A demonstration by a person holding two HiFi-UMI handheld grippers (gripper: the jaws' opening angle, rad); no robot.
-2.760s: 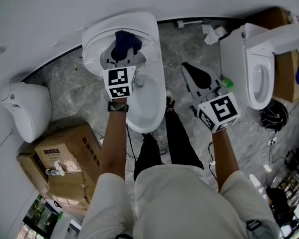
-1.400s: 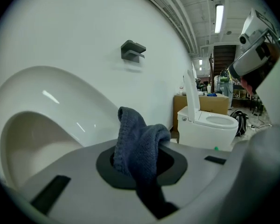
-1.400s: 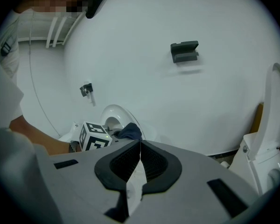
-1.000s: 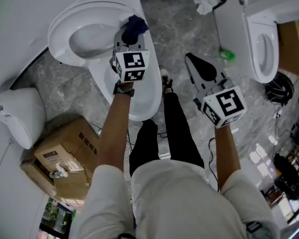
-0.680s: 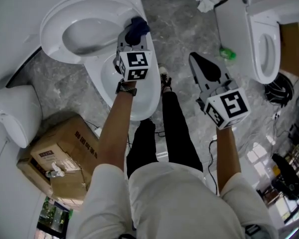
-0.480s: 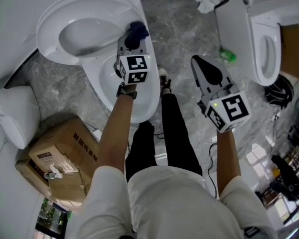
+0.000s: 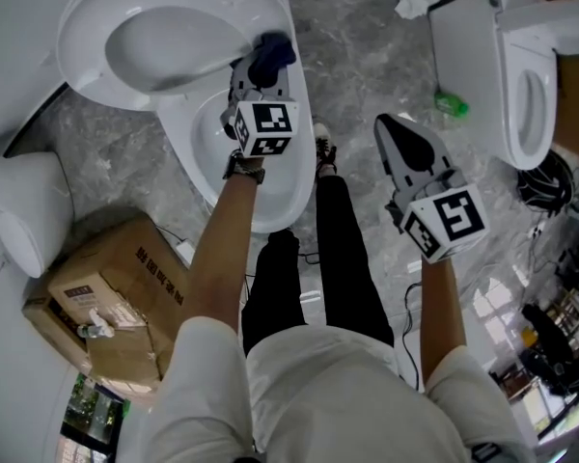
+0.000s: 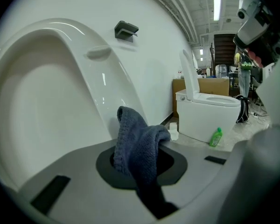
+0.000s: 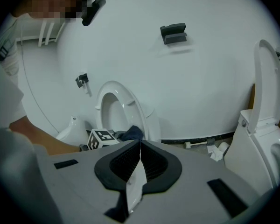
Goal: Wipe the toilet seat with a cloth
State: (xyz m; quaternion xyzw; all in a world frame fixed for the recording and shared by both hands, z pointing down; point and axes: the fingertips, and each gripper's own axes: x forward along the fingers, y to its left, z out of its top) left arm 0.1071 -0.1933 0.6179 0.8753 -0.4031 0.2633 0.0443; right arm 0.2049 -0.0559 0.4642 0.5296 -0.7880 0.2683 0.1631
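Observation:
A white toilet [image 7: 198, 157] stands at the top left with its seat [image 7: 159, 32] raised against the wall. My left gripper [image 7: 256, 73] is shut on a dark blue cloth [image 7: 271, 52] at the bowl's right rear rim, beside the seat's hinge. In the left gripper view the cloth [image 8: 141, 146] bunches up between the jaws, with the raised seat [image 8: 46, 92] close on the left. My right gripper [image 7: 394, 128] hovers over the floor right of the toilet, shut and empty. The right gripper view shows its pads [image 9: 130, 160] pressed together, and beyond them the seat [image 9: 119, 106].
A second toilet [image 7: 521, 75] with its lid up stands at the right, a green bottle [image 7: 451, 104] on the floor beside it. A cardboard box [image 7: 106, 287] and a white fixture [image 7: 19, 215] sit at the left. The person's black-trousered legs [image 7: 343, 249] stand between the grippers.
The left gripper with the cloth has sunk along the raised seat's right edge toward the bowl's rim. The right gripper has dropped a little, still shut.

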